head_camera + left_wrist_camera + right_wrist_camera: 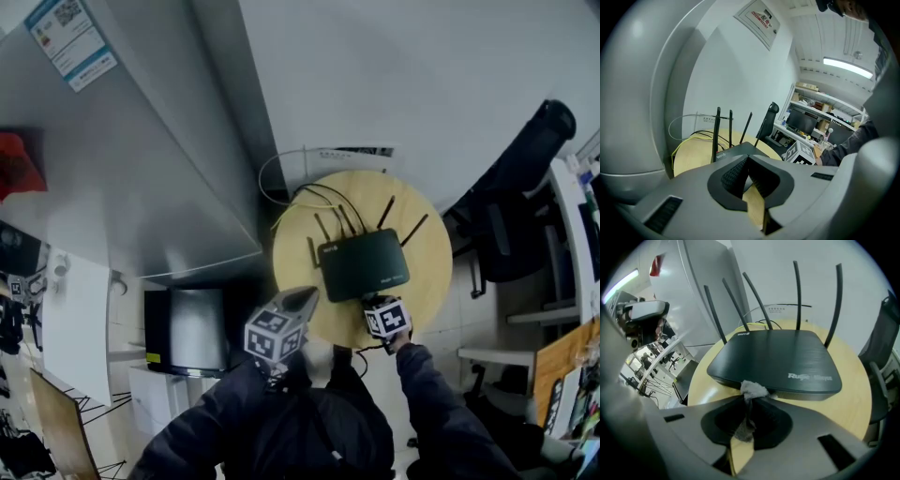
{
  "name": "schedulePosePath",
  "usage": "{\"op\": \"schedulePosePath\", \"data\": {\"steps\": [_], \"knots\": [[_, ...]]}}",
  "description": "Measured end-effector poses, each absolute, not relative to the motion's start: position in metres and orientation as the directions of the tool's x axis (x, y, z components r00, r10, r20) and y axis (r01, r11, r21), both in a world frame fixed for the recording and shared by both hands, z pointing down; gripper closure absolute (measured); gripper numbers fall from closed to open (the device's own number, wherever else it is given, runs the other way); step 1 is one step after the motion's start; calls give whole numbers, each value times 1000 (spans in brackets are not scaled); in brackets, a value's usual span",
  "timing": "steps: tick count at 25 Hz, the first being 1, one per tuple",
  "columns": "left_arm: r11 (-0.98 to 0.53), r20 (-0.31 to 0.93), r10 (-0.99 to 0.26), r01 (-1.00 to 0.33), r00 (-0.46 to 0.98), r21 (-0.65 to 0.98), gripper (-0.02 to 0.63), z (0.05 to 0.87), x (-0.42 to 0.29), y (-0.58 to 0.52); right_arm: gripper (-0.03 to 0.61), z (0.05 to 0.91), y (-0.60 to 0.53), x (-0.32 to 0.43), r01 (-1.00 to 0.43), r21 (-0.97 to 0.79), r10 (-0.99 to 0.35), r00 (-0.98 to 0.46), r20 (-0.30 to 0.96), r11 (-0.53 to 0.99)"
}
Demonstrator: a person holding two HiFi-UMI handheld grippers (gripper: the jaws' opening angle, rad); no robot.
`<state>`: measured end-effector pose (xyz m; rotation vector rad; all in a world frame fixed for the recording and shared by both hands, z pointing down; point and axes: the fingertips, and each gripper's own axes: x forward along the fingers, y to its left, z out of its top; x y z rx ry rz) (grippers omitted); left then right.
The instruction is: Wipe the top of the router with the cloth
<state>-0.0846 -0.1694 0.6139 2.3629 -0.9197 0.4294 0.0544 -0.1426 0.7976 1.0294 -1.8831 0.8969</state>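
We are pinching just a tuft of the cloth (752, 389) in the right tongs (749, 398) at the front edge of the router (778, 357), with the left tongs (749, 163) pressed together and empty, so we are risking that it slips out.

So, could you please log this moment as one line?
right gripper: shut on cloth, at router front edge | left gripper: shut, empty | cloth not on router top

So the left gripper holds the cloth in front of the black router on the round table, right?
No, the right gripper holds the cloth, per the right gripper view; it is in front of the black router on the round table.
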Motion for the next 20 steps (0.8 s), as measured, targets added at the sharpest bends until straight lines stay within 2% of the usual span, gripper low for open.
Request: {"op": "schedulePosePath", "data": {"steps": [16,20], "knots": [[-637,474,-493,-674,730,375,612,611,-153,-159,508,788,-127,-52,-875,-296,-379,-441,814,382],[-622,490,-499,-689,715,372,612,614,-157,-157,508,780,-128,-57,-872,-453,-438,-486,756,187]]}}
